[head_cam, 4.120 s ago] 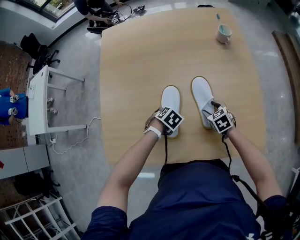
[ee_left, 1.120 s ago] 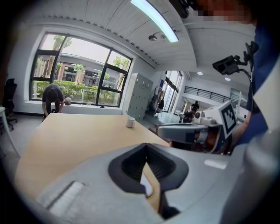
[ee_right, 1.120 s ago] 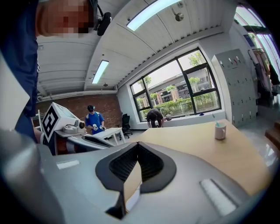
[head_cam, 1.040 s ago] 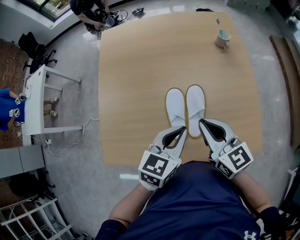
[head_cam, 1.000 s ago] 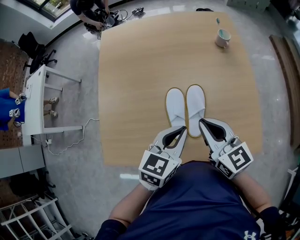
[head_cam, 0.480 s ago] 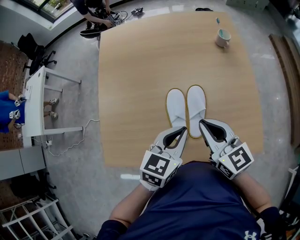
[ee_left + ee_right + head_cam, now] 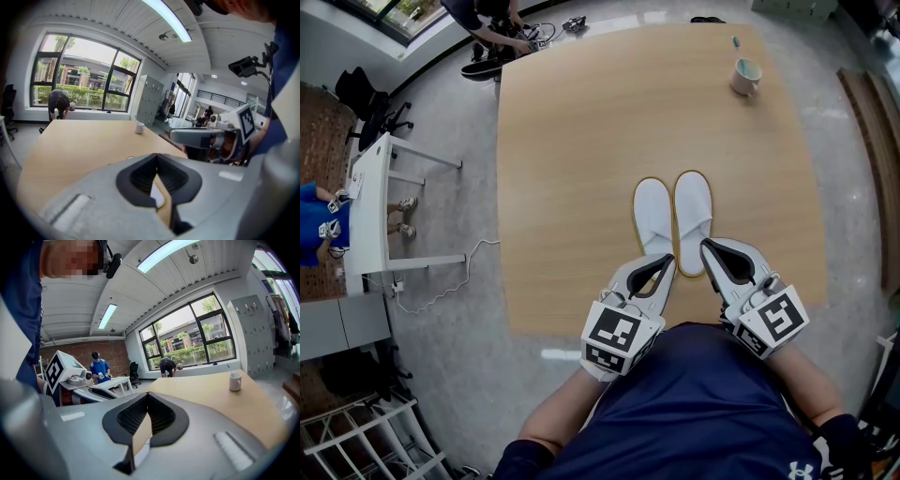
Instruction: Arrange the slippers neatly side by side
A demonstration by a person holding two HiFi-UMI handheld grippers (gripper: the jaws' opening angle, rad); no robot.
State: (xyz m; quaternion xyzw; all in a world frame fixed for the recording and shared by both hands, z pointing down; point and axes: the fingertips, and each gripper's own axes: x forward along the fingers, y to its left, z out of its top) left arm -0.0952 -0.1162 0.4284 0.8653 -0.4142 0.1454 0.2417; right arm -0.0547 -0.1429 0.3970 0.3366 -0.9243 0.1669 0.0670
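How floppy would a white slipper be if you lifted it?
Probably floppy: the left slipper looks thin and flat, like soft cloth. Likely light too, with only a slim tan sole edge. Pushed, it should slide on the smooth table, not roll.

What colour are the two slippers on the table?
The slippers are white with a thin yellowish rim around the sole; the head view shows this best.

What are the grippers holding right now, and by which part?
Nothing. The left gripper and the right gripper are both shut with nothing between their jaws. The slippers lie free, side by side on the table.
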